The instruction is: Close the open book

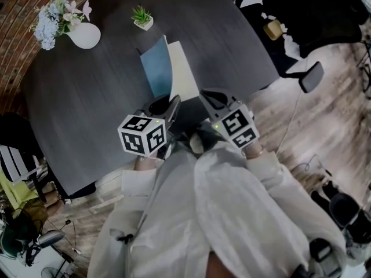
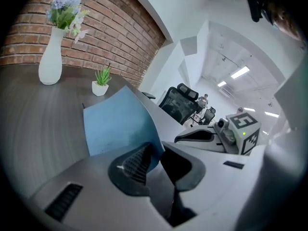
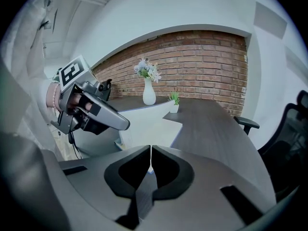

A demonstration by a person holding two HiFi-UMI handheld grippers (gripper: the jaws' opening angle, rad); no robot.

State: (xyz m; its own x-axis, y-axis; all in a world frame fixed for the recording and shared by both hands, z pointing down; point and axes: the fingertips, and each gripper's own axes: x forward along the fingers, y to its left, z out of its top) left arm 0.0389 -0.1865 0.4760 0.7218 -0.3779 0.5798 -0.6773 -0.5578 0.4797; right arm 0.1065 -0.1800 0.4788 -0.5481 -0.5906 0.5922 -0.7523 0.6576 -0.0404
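Note:
The open book lies on the dark table [image 1: 87, 114]. Its blue left cover [image 1: 155, 67] is raised steeply, and its white right page [image 1: 184, 68] lies flat. My left gripper [image 1: 170, 104] is at the book's near edge. In the left gripper view the blue cover [image 2: 115, 124] runs down between the jaws, and the left gripper [image 2: 158, 158] is shut on its lower corner. My right gripper [image 1: 207, 97] sits just right of it, over the near corner of the white page [image 3: 144, 129]. The right gripper [image 3: 151, 160] is shut, with only a hairline slit between its pads and nothing held.
A white vase of flowers [image 1: 84, 35] and a small potted plant [image 1: 142, 17] stand at the table's far side, beyond the book. A brick wall [image 2: 96, 37] backs the table. An office chair [image 3: 288, 134] stands off the right edge, and a person's pale sleeves [image 1: 220, 213] fill the foreground.

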